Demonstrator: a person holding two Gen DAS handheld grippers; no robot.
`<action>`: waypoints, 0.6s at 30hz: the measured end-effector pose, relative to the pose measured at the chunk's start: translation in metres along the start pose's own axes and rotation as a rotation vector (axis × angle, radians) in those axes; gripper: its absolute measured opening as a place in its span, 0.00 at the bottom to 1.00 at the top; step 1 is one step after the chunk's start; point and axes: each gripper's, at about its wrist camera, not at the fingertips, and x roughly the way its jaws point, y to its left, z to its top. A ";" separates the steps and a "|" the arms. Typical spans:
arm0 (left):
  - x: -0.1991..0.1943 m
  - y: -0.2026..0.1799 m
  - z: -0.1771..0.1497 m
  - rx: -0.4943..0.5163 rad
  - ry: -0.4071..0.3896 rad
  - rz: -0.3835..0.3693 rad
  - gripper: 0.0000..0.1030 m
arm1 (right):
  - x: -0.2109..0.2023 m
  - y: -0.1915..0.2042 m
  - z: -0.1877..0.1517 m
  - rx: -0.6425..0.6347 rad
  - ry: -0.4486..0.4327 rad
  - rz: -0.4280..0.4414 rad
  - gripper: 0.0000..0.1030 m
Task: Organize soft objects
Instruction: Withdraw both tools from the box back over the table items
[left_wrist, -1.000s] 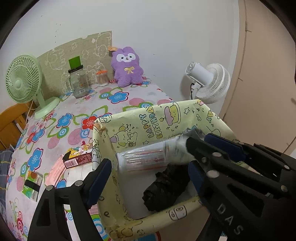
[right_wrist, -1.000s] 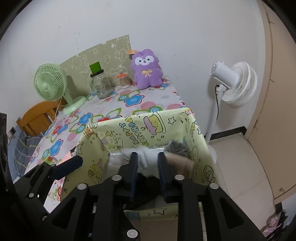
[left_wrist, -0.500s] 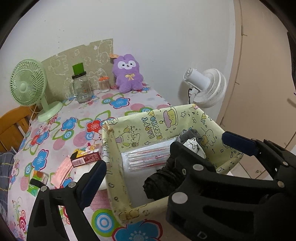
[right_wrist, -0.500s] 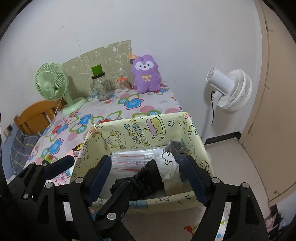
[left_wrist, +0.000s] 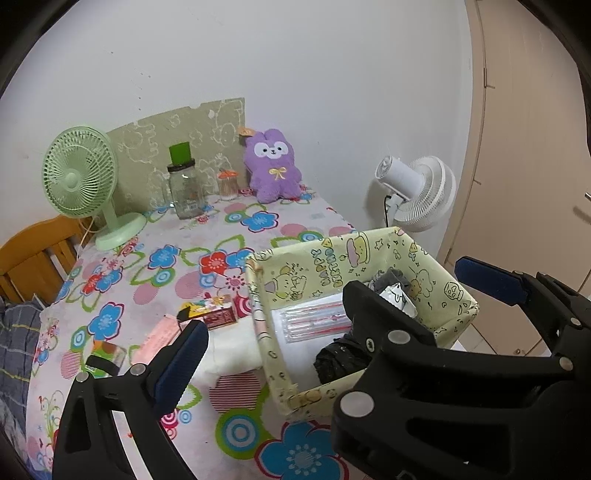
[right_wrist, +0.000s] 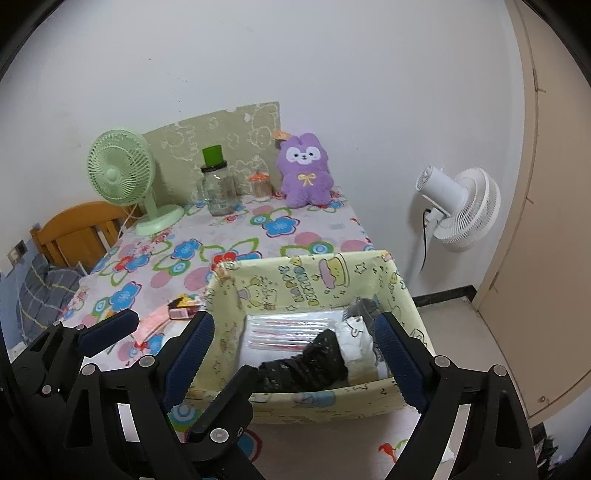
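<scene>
the black bundle (right_wrist: 306, 363) at the bottom centre of the right wrist view is partly covered by a black gripper finger, and what it is made of cannot be told; the grey item (right_wrist: 364, 308) in the box's far right corner shows only its top. the yellow cartoon box (right_wrist: 317, 275) sits low and right of centre in both views, holding one clear packet with red stripes (right_wrist: 291, 328), one white printed piece (right_wrist: 356, 341), the black bundle and the grey item. on the floral tablecloth (right_wrist: 192, 251) farther back stand one purple plush (right_wrist: 304, 170) at the upper centre, one glass jar (right_wrist: 218, 188), one green fan (right_wrist: 122, 173); one white fan (right_wrist: 458, 206) stands off the table at right. the right gripper (right_wrist: 295, 354) hovers above the box's near edge, fingers spread wide, holding nothing. the left gripper (left_wrist: 332, 317) hangs at the lower frame, spread wide too and empty.
</scene>
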 end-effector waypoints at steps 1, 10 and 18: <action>-0.002 0.002 0.000 0.000 -0.002 -0.002 0.97 | -0.002 0.002 0.001 -0.003 -0.003 0.002 0.88; -0.022 0.018 -0.002 -0.013 -0.038 0.018 1.00 | -0.018 0.026 0.002 -0.019 -0.030 -0.004 0.88; -0.041 0.036 -0.002 -0.032 -0.075 0.034 1.00 | -0.031 0.049 0.005 -0.037 -0.058 0.002 0.88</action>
